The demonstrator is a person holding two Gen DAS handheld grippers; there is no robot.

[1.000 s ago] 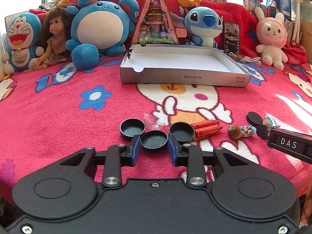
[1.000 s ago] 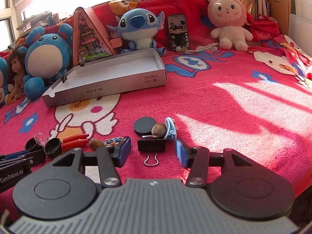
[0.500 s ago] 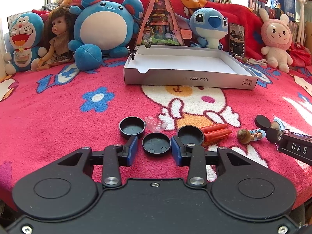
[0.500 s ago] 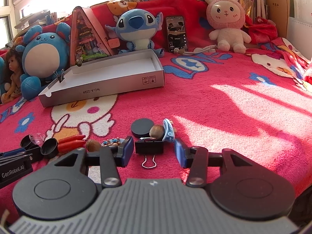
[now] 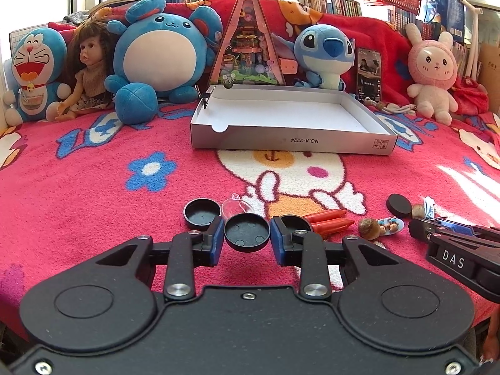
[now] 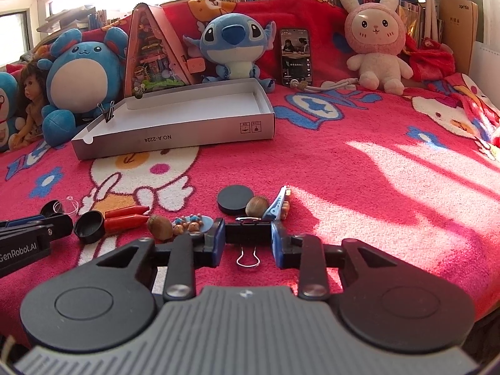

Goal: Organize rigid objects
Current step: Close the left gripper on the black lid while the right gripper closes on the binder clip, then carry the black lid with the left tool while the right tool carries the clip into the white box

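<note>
Left tongs (image 5: 247,240) grip a black cap (image 5: 247,232); right tongs (image 6: 247,239), just closing, clamp a black binder clip (image 6: 247,234) on blanket (image 6: 359,187).

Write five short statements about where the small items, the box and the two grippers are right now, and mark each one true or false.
1. The right gripper has closed on the black binder clip. True; its jaws have just been closing and now meet the clip's sides.
2. The left gripper brackets a round black cap. True.
3. The grey cardboard box already holds several caps. False; its white floor is bare, with only a small clip on its far left corner.
4. The two red crayons lie inside the box. False; they lie on the blanket beside a black cap.
5. A phone leans upright behind the box. True.
</note>
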